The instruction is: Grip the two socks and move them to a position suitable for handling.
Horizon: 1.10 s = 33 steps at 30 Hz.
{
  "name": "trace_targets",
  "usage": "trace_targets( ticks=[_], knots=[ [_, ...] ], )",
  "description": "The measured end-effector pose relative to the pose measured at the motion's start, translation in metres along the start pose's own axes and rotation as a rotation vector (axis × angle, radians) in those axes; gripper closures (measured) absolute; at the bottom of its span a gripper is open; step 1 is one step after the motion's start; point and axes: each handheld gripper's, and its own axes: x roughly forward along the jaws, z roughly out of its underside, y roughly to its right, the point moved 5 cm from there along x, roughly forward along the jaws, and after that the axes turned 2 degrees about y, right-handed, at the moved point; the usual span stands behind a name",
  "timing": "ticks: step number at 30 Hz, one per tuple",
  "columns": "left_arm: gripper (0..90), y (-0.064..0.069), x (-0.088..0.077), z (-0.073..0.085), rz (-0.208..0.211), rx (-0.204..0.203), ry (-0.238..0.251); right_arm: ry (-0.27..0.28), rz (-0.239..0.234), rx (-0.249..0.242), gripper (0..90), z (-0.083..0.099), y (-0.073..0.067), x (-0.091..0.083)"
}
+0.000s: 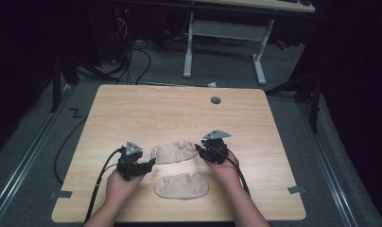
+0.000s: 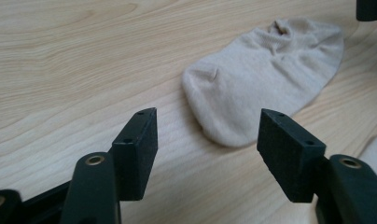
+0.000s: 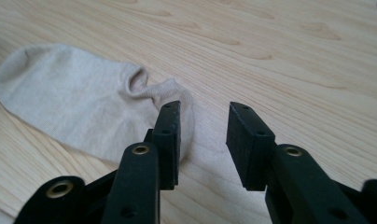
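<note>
Two beige ankle socks lie flat on the wooden table [image 1: 132, 109]. The farther sock [image 1: 174, 152] lies between my two grippers; the nearer sock [image 1: 181, 186] lies toward the front edge. My left gripper [image 1: 150, 164] is open just left of the farther sock's toe. In the left gripper view this gripper [image 2: 207, 119] stands wide apart, with the toe of the sock [image 2: 266, 79] just ahead of it. My right gripper [image 1: 199, 149] is open at the sock's cuff end. In the right gripper view this gripper [image 3: 203, 112] has bare wood between its jaws, and the sock [image 3: 74, 102] lies by its left jaw.
A round grey cap [image 1: 215, 100] sits in the table's far right part. Beyond the table stand a white desk frame [image 1: 189, 47] and floor cables [image 1: 132, 56]. A corner of the nearer sock [image 2: 375, 151] and a part of the right gripper [image 2: 371, 9] edge the left gripper view.
</note>
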Motion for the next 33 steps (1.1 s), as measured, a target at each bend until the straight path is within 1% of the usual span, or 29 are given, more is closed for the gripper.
trace_targets(
  ticks=[1, 3, 4, 5, 6, 7, 8, 9, 10, 11, 12, 13, 15, 16, 17, 19, 20, 22, 23, 25, 26, 28, 29, 30, 31, 32, 33],
  knots=[
    [39.5, 0.001, 0.003, -0.001, 0.012, -0.011, 0.002, 0.001, -0.018, 0.015, 67.0, -0.001, 0.0, 0.001],
    [40.7, 0.002, 0.008, -0.003, 0.001, -0.008, 0.004, -0.001, -0.022, 0.016, 67.0, -0.001, -0.001, 0.003],
    [42.6, 0.002, 0.011, -0.004, -0.006, -0.004, 0.004, -0.004, -0.018, 0.006, 66.9, -0.001, -0.002, 0.005],
    [47.5, 0.002, 0.017, -0.006, -0.026, 0.018, -0.011, -0.007, -0.026, -0.003, 66.7, 0.0, -0.003, 0.009],
    [52.2, 0.003, 0.019, -0.006, -0.033, 0.034, -0.018, -0.015, -0.026, 0.0, 66.8, 0.001, -0.003, 0.01],
    [57.7, 0.003, 0.019, -0.006, -0.033, 0.034, -0.018, -0.02, -0.027, 0.003, 66.9, 0.002, -0.003, 0.012],
    [61.6, 0.005, 0.023, -0.005, -0.034, 0.036, -0.023, -0.028, -0.035, 0.009, 67.0, 0.003, -0.003, 0.014],
    [63.2, 0.005, 0.023, -0.005, -0.034, 0.036, -0.023, -0.028, -0.035, 0.009, 67.0, 0.003, -0.003, 0.014],
    [64.6, 0.006, 0.027, -0.004, -0.04, 0.03, -0.037, -0.042, -0.052, 0.036, 67.9, 0.005, -0.002, 0.018],
    [66.2, 0.006, 0.027, -0.004, -0.04, 0.03, -0.037, -0.042, -0.052, 0.036, 67.9, 0.005, -0.002, 0.018],
    [66.2, 0.006, 0.028, -0.004, -0.052, 0.031, -0.036, -0.044, -0.059, 0.038, 68.6, 0.005, -0.002, 0.019],
    [68.6, 0.006, 0.029, -0.003, -0.063, 0.027, -0.035, -0.043, -0.053, 0.02, 69.1, 0.005, -0.004, 0.02],
    [69.4, 0.005, 0.029, -0.003, -0.068, 0.028, -0.038, -0.041, -0.049, 0.015, 70.1, 0.005, -0.004, 0.02],
    [70.3, 0.005, 0.031, -0.001, -0.074, 0.032, -0.034, -0.048, -0.033, -0.006, 72.7, 0.006, -0.005, 0.023],
    [70.5, 0.005, 0.031, -0.001, -0.076, 0.03, -0.025, -0.055, -0.027, -0.005, 72.8, 0.007, -0.005, 0.024],
    [71.3, 0.005, 0.031, -0.001, -0.075, 0.028, -0.02, -0.06, -0.03, -0.01, 73.0, 0.008, -0.005, 0.026],
    [74.1, 0.006, 0.031, 0.0, -0.075, 0.038, -0.011, -0.072, -0.033, -0.014, 73.1, 0.01, -0.006, 0.029],
    [77.2, 0.008, 0.031, 0.002, -0.075, 0.045, -0.004, -0.075, -0.031, -0.021, 73.8, 0.011, -0.007, 0.029],
    [78.4, 0.008, 0.031, 0.002, -0.075, 0.045, -0.004, -0.072, -0.03, -0.024, 75.0, 0.011, -0.007, 0.029],
    [82.1, 0.009, 0.031, 0.003, -0.068, 0.043, 0.004, -0.074, -0.039, -0.033, 81.7, 0.012, -0.009, 0.029],
    [83.2, 0.008, 0.03, 0.004, -0.06, 0.026, 0.006, -0.075, -0.045, -0.04, 83.9, 0.012, -0.01, 0.028],
    [85.0, 0.008, 0.03, 0.004, -0.057, 0.022, 0.01, -0.075, -0.043, -0.044, 85.0, 0.012, -0.011, 0.028],
    [85.8, 0.008, 0.03, 0.004, -0.061, 0.032, 0.013, -0.074, -0.045, -0.049, 85.2, 0.012, -0.012, 0.027],
    [86.4, 0.008, 0.03, 0.004, -0.061, 0.032, 0.013, -0.068, -0.048, -0.059, 85.3, 0.012, -0.012, 0.027],
    [87.0, 0.008, 0.028, 0.004, -0.06, 0.06, 0.023, -0.063, -0.047, -0.058, 85.3, 0.012, -0.013, 0.026],
    [87.1, 0.008, 0.028, 0.004, -0.06, 0.06, 0.023, -0.055, -0.047, -0.06, 85.3, 0.011, -0.013, 0.024],
    [87.1, 0.008, 0.028, 0.004, -0.058, 0.074, 0.027, -0.055, -0.047, -0.06, 85.3, 0.011, -0.013, 0.024]
  ],
)
